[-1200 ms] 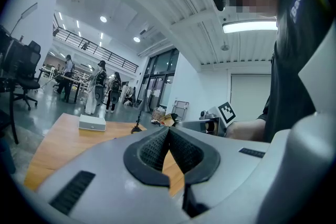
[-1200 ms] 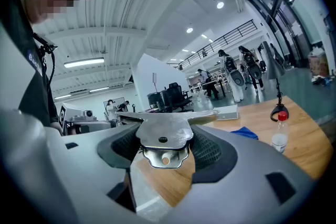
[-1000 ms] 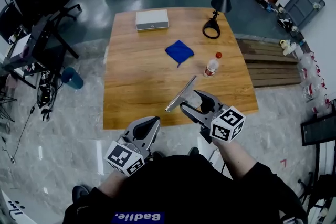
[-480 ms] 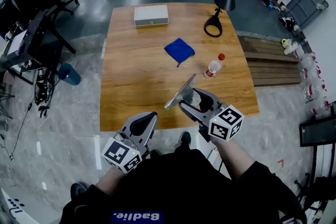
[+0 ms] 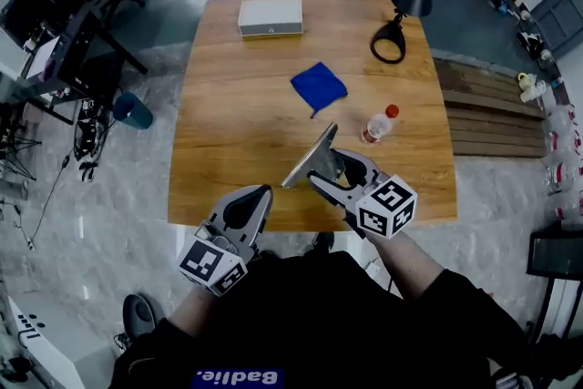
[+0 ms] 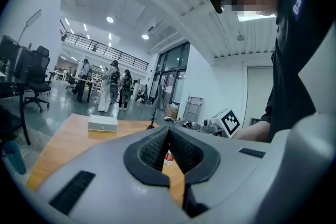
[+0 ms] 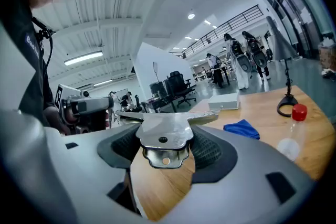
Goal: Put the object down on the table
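My right gripper (image 5: 326,170) is shut on a flat metal tool (image 5: 310,155) with a long blade, holding it by its stem above the near part of the wooden table (image 5: 228,132). In the right gripper view the tool (image 7: 163,131) sits clamped between the dark pads (image 7: 212,152) of the gripper (image 7: 164,140), with its blade lying crosswise. My left gripper (image 5: 260,194) hovers at the table's near edge, left of the tool. Its jaws meet at the tips with nothing between them, as the left gripper view also shows (image 6: 168,134).
On the table lie a blue cloth (image 5: 319,87), a red-capped plastic bottle (image 5: 377,126), a white box (image 5: 270,15) at the far edge and a black lamp (image 5: 401,5) at the far right. Chairs (image 5: 73,41) stand to the left, and wooden boards (image 5: 492,118) lie to the right.
Both grippers have come forward towards the table, so the right one with the tool now hangs over the tabletop. The tool stays clamped, and the left gripper stays shut.
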Action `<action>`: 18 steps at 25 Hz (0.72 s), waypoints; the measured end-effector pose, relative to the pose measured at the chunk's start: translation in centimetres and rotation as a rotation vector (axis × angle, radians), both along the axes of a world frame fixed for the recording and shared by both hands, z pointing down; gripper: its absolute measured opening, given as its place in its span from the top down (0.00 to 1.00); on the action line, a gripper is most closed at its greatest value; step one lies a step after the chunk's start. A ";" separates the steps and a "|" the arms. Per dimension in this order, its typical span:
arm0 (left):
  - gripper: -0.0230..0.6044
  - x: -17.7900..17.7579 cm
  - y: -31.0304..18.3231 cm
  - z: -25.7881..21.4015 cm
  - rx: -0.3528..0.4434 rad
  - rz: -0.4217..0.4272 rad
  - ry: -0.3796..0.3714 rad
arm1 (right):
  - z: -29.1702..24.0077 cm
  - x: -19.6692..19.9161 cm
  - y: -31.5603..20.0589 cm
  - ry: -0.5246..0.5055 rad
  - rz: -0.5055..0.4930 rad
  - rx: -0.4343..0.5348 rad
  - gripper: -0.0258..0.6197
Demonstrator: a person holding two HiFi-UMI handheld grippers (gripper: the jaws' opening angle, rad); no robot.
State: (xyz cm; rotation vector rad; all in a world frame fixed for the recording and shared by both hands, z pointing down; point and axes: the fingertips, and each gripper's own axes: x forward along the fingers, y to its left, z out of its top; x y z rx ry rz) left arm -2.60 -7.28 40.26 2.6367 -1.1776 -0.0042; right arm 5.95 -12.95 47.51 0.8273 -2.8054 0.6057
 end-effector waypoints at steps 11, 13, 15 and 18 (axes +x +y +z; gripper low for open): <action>0.95 -2.4 -2.4 1.4 -0.019 0.031 -0.022 | 3.5 -2.7 -1.3 0.075 -0.008 -0.045 0.51; 0.95 -2.9 -2.7 1.5 -0.020 0.042 -0.014 | 4.1 -3.3 -1.6 0.091 -0.005 -0.050 0.51; 0.95 -3.4 -2.9 1.7 -0.022 0.050 -0.008 | 4.6 -3.9 -1.9 0.106 0.000 -0.051 0.51; 0.95 -3.9 -3.0 1.7 -0.026 0.062 -0.005 | 5.7 -4.8 -2.3 0.132 0.011 -0.056 0.51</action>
